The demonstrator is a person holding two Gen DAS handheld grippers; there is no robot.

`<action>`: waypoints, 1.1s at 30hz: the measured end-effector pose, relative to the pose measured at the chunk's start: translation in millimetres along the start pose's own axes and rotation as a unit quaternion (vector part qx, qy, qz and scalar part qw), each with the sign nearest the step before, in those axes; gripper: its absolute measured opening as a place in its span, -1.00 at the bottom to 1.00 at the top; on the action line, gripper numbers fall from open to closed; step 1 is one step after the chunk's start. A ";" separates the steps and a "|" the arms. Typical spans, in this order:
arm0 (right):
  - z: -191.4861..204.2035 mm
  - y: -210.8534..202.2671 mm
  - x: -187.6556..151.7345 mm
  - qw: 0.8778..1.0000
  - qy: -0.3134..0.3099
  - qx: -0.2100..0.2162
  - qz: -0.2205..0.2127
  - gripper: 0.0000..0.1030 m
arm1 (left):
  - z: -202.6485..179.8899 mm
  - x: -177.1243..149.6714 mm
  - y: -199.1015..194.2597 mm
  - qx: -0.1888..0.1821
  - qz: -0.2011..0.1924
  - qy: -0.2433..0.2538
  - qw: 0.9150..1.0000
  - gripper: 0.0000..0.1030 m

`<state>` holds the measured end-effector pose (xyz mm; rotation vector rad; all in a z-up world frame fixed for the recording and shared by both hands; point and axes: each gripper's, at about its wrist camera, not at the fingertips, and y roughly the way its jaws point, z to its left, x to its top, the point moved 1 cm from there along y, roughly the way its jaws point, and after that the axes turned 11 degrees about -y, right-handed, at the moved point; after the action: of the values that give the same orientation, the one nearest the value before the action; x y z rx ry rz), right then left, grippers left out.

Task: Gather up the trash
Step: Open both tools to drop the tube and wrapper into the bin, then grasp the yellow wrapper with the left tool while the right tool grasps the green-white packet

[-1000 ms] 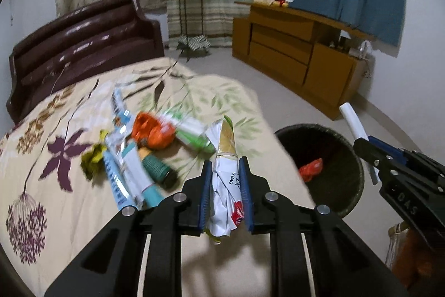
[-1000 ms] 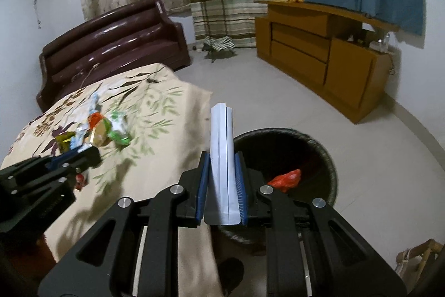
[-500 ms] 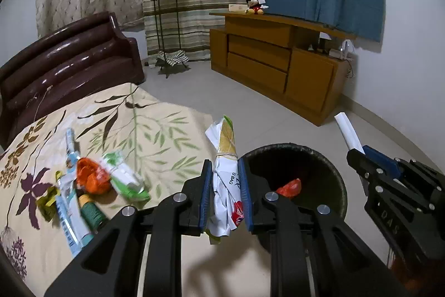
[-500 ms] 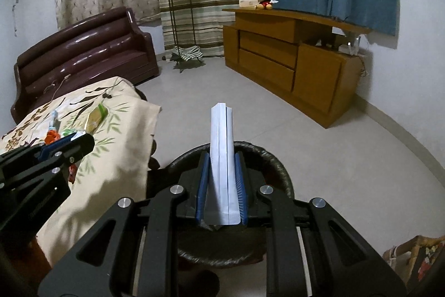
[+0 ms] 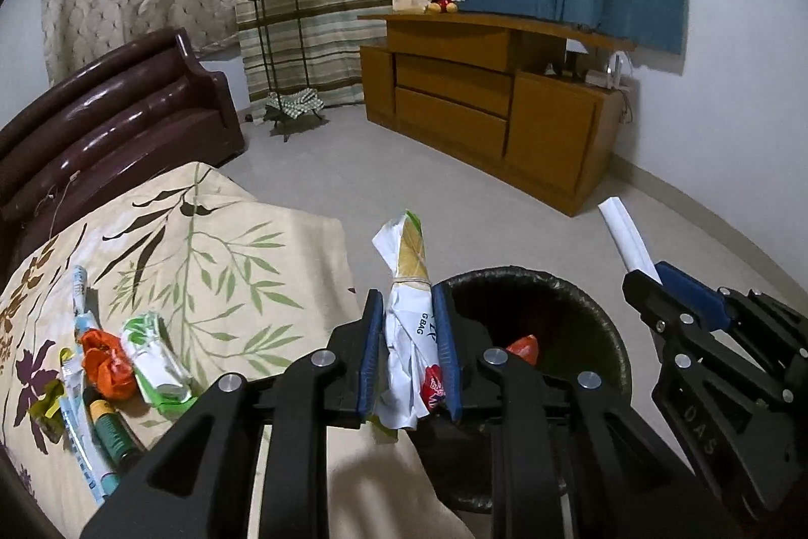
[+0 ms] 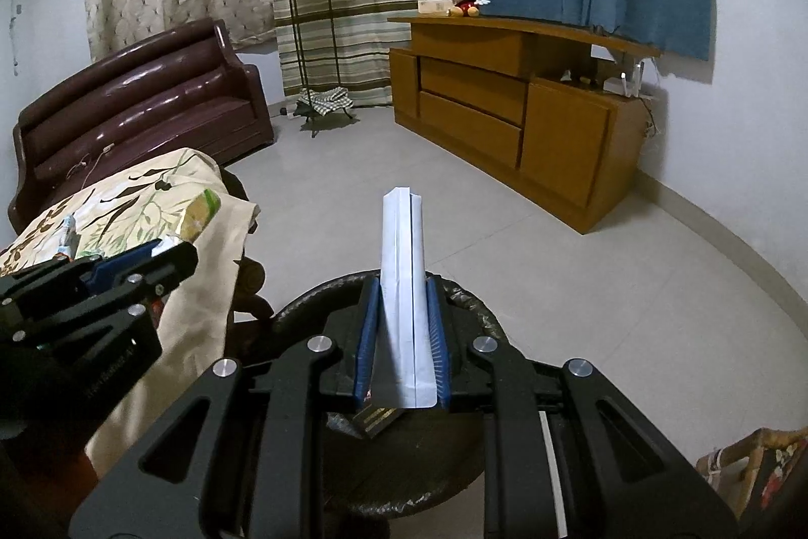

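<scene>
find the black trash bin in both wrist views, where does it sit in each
Left wrist view: the black trash bin sits low and right of centre, behind the left gripper, a red scrap inside.
Right wrist view: the bin fills the bottom centre, under the right gripper and its folded white paper.
Shared landmark: the wooden cabinet against the far wall.

Glossy dark-brown leather sofa [image 5: 116,119]; matt floral cloth bedspread [image 5: 212,246]; smooth wooden cabinet [image 5: 485,109]; crinkled plastic wrapper [image 5: 409,311]; smooth folded white paper [image 6: 404,286]; shiny black bin liner [image 5: 601,322].
</scene>
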<state>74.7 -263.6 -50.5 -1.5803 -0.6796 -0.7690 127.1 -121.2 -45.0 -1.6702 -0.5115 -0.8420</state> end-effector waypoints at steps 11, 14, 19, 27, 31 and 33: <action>-5.6 1.9 -2.5 1.000 0.013 -0.010 0.002 -0.36 | 4.7 -1.0 4.9 0.015 0.005 -0.012 1.000 0.02; -4.3 -2.3 -1.7 1.000 0.014 -0.012 -0.002 -0.20 | 9.9 -1.4 1.6 0.019 0.005 -0.015 1.000 0.04; 1.6 -10.0 0.5 1.000 0.010 -0.009 -0.006 -0.09 | 20.1 -2.3 -7.4 0.025 0.009 -0.022 0.999 0.05; 30.9 -22.4 10.7 1.000 -0.008 0.022 -0.014 -0.09 | 55.9 0.1 -37.4 0.047 0.001 -0.043 0.998 0.08; 57.1 -28.4 15.2 0.998 -0.024 0.049 -0.017 -0.09 | 86.4 -2.0 -56.1 0.079 -0.008 -0.056 0.995 0.17; 69.1 -30.4 16.6 0.997 -0.029 0.063 -0.017 -0.09 | 104.6 -3.4 -65.0 0.097 -0.013 -0.065 0.993 0.17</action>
<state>68.3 -190.9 -25.3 -1.4847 -0.7831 -0.6940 106.0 -3.3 -16.3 -1.5482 -0.6840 -0.6832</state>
